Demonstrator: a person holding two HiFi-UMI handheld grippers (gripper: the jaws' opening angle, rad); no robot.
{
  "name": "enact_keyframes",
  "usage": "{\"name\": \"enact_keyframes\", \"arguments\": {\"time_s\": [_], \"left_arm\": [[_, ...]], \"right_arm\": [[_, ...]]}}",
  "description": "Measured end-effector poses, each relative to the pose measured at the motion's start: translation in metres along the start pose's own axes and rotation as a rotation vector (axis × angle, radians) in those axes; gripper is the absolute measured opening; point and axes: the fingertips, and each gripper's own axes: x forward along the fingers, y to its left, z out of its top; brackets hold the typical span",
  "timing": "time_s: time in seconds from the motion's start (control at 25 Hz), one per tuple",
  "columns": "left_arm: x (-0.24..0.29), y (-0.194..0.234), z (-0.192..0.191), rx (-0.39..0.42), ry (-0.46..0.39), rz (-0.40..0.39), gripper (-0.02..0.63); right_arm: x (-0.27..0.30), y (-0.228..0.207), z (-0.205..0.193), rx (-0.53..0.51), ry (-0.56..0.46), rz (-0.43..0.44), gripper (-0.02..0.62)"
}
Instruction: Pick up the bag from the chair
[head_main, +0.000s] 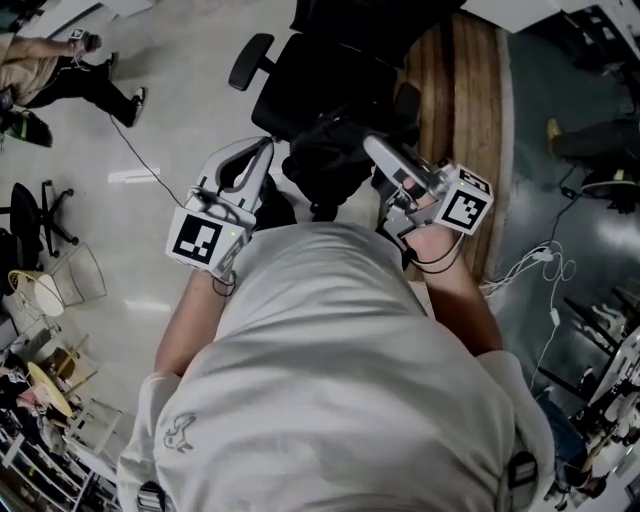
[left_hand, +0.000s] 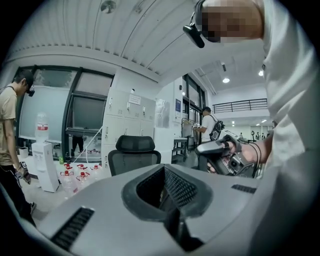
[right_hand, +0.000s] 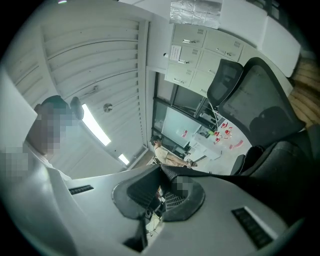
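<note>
The black bag (head_main: 325, 150) bunches over the seat of the black chair (head_main: 300, 85), between both grippers. The right gripper (right_hand: 161, 174) has its fingers closed on what looks like the bag's thin strap. The left gripper (left_hand: 169, 202) has its fingers closed on nothing. Such a narrow pinch may slip and drop the bag.

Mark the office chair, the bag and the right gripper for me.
office chair (head_main: 310, 85), head view, on its black upholstery.
bag (head_main: 325, 160), head view, on its dark upper side.
right gripper (head_main: 374, 147), head view, at its jaw tips.
</note>
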Motion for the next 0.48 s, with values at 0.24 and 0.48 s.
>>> {"name": "enact_keyframes", "arguments": {"time_s": [0.24, 0.48], "left_arm": [[-0.028, -0.011, -0.001, 0.009, -0.025, 0.014, 0.007], [-0.064, -0.019, -0.001, 0.026, -0.03, -0.007, 0.008]], "right_arm": [[-0.012, 0.017, -0.024, -0.018, 0.003, -0.006, 0.034], [-0.018, 0.041, -0.044, -0.048, -0.032, -0.04, 0.034]]}}
